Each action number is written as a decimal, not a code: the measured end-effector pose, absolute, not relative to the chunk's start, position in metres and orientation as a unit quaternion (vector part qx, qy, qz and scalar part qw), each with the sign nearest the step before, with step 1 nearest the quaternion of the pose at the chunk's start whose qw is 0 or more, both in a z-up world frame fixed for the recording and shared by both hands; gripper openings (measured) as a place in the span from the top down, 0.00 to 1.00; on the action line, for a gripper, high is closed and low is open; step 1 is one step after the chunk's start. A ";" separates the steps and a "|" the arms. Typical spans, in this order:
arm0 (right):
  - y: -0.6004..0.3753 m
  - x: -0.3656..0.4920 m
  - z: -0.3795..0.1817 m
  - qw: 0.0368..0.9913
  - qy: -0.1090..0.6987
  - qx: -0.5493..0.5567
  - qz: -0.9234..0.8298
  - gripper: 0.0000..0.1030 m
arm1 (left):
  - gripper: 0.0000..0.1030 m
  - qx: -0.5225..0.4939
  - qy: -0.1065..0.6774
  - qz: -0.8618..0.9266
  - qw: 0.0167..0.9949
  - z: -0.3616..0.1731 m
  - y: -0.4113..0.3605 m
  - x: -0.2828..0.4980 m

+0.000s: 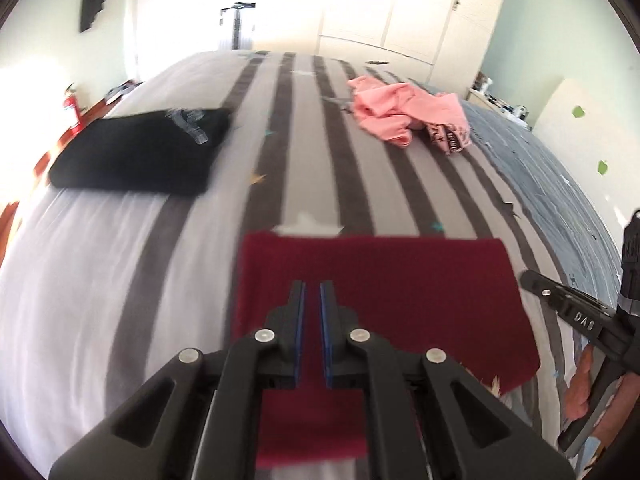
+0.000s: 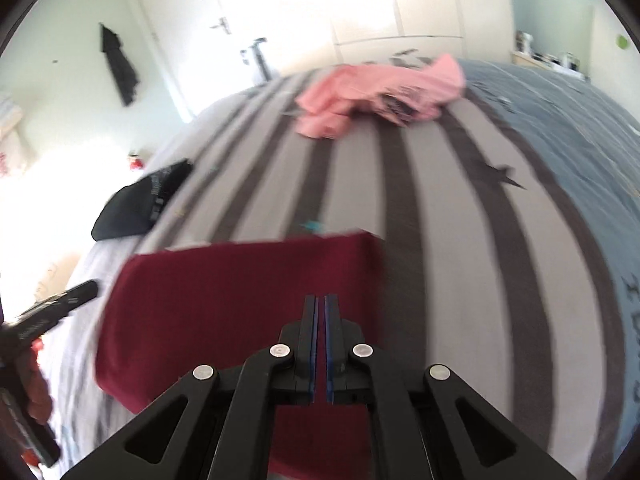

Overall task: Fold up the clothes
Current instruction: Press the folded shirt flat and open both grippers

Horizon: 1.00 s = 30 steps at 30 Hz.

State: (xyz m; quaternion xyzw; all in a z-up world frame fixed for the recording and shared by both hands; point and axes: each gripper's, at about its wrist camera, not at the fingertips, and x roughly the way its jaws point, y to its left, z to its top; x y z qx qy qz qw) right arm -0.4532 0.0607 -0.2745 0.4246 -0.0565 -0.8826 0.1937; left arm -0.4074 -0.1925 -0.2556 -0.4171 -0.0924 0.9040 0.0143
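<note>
Lying flat on the striped bed cover [image 1: 304, 152] right below both my grippers is the maroon garment [image 1: 400, 280], folded to a neat rectangle with straight edges and a plain, soft-looking surface; its near part runs under my tools and out of sight. My left gripper [image 1: 312, 286] hangs over its left half with the blue-lined jaws a narrow gap apart, clamping nothing that I can see; my right gripper [image 2: 321, 300] hovers over the right part of the same cloth, jaws nearly together with only a slit between them, and I cannot tell whether any fabric is pinched there. Each tool points forward along the bed, tilted down toward the cover. Further out, a black folded garment [image 1: 140, 152] sits by the bed's left edge; a crumpled pink garment [image 1: 396, 116] lies well apart toward the far end, with a patterned piece beside it. No containers show; white wardrobe doors [image 1: 400, 8] stand beyond.
</note>
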 end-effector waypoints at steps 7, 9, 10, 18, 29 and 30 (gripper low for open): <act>0.006 -0.492 -0.301 0.231 -0.044 0.444 -0.865 0.97 | 0.96 -0.445 -0.077 0.891 0.048 -0.283 -0.159 -0.471; -0.010 -0.503 -0.309 0.242 -0.040 0.449 -0.859 0.97 | 0.96 -0.463 -0.067 0.883 0.041 -0.301 -0.158 -0.483; -0.018 -0.509 -0.313 0.247 -0.038 0.452 -0.856 0.97 | 0.96 -0.470 -0.063 0.880 0.039 -0.309 -0.159 -0.485; 0.008 -0.518 -0.318 0.227 -0.025 0.444 -0.866 1.00 | 0.98 -0.454 -0.072 0.887 0.026 -0.307 -0.198 -0.469; 0.043 -0.533 -0.328 0.192 -0.042 0.453 -0.870 1.00 | 0.98 -0.462 -0.073 0.884 -0.015 -0.332 -0.232 -0.475; 0.044 -0.534 -0.329 0.193 -0.041 0.454 -0.869 1.00 | 0.98 -0.461 -0.065 0.885 -0.013 -0.334 -0.230 -0.475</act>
